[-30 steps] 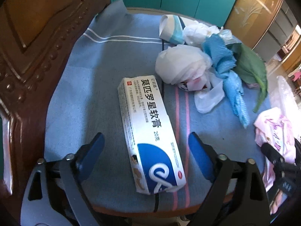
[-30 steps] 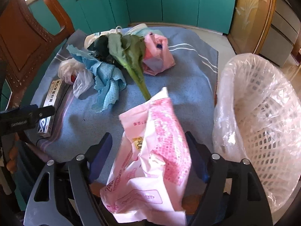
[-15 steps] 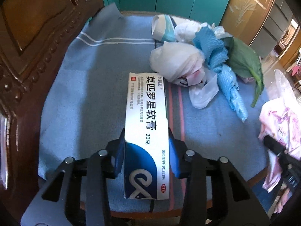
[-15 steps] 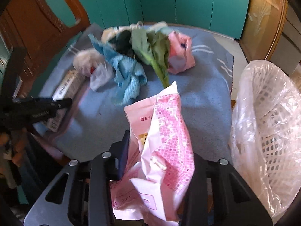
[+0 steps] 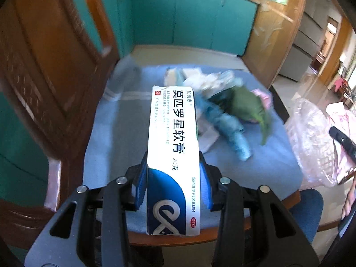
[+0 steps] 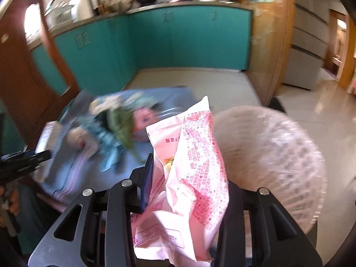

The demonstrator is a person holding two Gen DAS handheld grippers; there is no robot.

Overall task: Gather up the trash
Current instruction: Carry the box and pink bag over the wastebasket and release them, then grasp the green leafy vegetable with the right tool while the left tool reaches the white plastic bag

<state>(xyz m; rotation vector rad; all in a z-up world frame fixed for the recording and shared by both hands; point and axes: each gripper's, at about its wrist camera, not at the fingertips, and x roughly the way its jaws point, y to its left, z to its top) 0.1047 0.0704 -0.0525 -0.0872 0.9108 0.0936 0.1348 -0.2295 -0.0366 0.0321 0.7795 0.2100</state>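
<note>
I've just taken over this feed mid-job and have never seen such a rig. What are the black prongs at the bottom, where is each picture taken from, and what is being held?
There is no robot here: a person holds a two-finger gripper in each hand, and a fisheye camera on each one looks forward along its fingers. The black prongs are those fingers.

In the left wrist view, the left gripper is shut on a white and blue ointment box, raised above a blue cloth.

In the right wrist view, the right gripper is shut on a crumpled pink wrapper, beside a white mesh basket lined with clear plastic.

On the cloth lies a blurred trash pile: blue rag, green leaf, white tissue and something pink.
</note>
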